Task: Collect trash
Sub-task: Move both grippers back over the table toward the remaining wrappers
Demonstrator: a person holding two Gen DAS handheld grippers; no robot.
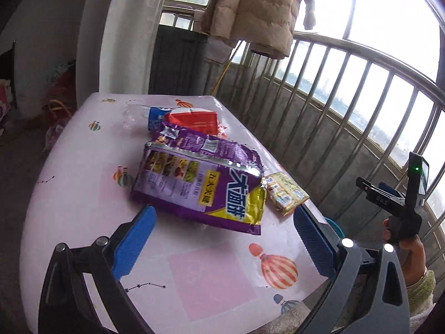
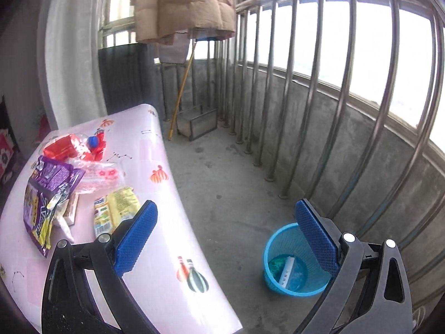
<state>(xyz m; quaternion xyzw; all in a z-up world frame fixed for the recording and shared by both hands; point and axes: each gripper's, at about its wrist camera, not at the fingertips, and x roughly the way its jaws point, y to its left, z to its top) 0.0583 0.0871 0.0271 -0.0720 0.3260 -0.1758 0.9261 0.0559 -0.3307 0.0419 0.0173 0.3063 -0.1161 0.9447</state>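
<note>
Trash lies on a pink table [image 1: 69, 189]: a large purple snack bag [image 1: 200, 183], a small yellow packet [image 1: 285, 193], a red wrapper [image 1: 194, 119] and a crushed clear bottle with a blue label [image 1: 144, 115]. My left gripper [image 1: 222, 239] is open and empty, just in front of the purple bag. My right gripper [image 2: 225, 236] is open and empty, beside the table's right edge, between the yellow packet [image 2: 116, 208] and a blue mesh bin [image 2: 292, 267] on the floor. The bin holds some trash. The purple bag [image 2: 47, 192] also shows in the right wrist view.
A metal railing [image 2: 319, 97] and low concrete wall run along the right. A beige coat [image 2: 183, 5] hangs at the back. A small wooden crate [image 2: 197, 123] and a yellow pole [image 2: 182, 91] stand on the concrete floor behind the table. The right gripper's body shows in the left wrist view [image 1: 400, 197].
</note>
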